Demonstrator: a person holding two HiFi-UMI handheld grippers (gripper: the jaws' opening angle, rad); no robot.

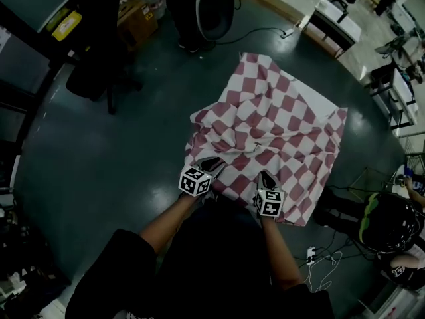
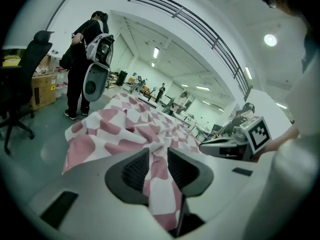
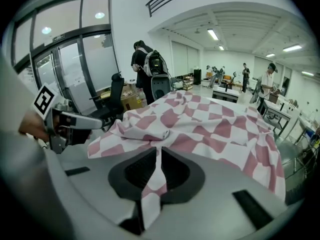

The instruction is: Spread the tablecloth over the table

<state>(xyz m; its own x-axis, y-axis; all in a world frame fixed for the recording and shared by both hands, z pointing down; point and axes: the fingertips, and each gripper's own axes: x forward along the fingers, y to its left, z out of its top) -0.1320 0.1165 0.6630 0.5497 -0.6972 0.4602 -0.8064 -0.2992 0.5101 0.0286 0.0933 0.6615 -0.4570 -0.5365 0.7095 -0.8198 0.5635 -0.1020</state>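
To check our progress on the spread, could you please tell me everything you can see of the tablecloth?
The tablecloth is soft fabric in a pink-and-white check. It lies rumpled over the table, whose white far-right corner is uncovered, and it hangs off the sides. Its near edge is gathered into two bunches, one pinched in the left hand-held gripper, the other in the right hand-held gripper, with folds running from both grips.

Your head view is dim, with soft glare on the dark floor. Both gripper views are brighter under ceiling lights, bowed at their dark, rounded edges.
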